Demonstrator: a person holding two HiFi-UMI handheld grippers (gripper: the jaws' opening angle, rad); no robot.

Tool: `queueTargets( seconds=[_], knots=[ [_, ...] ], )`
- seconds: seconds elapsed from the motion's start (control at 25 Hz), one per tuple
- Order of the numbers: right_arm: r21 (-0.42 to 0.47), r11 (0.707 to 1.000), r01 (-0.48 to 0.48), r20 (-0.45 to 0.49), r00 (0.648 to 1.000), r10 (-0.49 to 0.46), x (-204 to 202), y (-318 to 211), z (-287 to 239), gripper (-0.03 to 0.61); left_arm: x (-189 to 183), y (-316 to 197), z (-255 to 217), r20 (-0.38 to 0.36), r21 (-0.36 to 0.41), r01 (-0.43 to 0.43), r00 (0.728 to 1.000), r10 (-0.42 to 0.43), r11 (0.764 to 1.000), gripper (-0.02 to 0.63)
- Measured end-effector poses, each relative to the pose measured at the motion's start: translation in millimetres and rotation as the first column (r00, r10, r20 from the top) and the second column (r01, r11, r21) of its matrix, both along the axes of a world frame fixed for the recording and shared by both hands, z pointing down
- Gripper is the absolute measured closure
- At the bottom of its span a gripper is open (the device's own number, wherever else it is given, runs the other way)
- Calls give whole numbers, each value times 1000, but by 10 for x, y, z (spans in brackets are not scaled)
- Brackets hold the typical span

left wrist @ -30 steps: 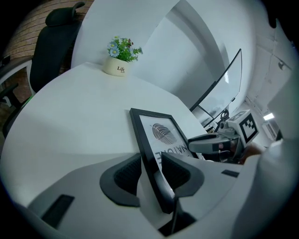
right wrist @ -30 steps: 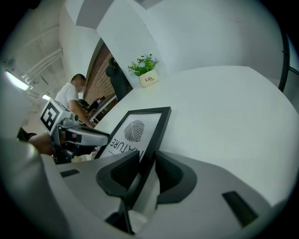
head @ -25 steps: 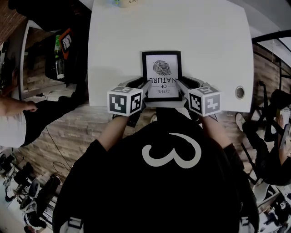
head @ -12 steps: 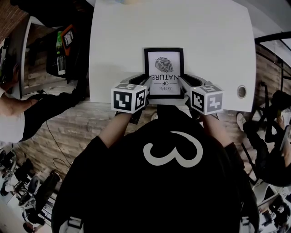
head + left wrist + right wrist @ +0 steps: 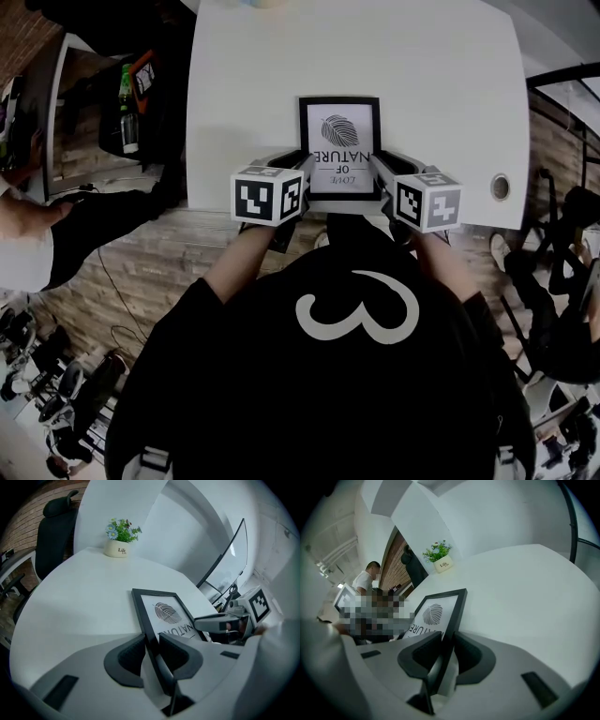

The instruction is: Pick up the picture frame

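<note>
A black picture frame with a leaf print lies flat on the white table, close to its near edge. My left gripper straddles the frame's left rail near the near corner. In the left gripper view the rail of the picture frame runs between the dark pads, and the jaws are closing on it. My right gripper straddles the right rail in the same way. There the picture frame's edge sits between the closing pads, which touch it.
A small pot of flowers stands at the table's far side, also the flower pot. A cable hole is at the table's near right. A black chair is behind the table. A person stands off to the left.
Both pairs of jaws have narrowed from wide apart onto the frame's two side rails. The hands and the frame have stayed in place.
</note>
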State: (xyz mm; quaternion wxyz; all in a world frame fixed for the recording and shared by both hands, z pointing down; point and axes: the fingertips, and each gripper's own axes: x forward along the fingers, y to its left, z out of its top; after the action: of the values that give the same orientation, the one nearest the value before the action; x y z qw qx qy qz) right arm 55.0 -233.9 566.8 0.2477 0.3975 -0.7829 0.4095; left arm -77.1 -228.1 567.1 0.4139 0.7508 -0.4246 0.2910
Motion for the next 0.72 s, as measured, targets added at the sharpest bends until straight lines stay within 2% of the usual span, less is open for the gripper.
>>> queueTargets(
  seconds=[0.32, 0.72],
  knots=[
    [11, 1000, -28, 6, 1000, 28, 4, 12, -48, 480, -5, -10, -55, -20, 1, 6, 1000, -6, 1000, 514],
    [69, 997, -24, -15, 1000, 25, -22, 31, -244, 480, -41, -3, -269, -27, 44, 3, 1000, -2, 999, 514]
  ],
)
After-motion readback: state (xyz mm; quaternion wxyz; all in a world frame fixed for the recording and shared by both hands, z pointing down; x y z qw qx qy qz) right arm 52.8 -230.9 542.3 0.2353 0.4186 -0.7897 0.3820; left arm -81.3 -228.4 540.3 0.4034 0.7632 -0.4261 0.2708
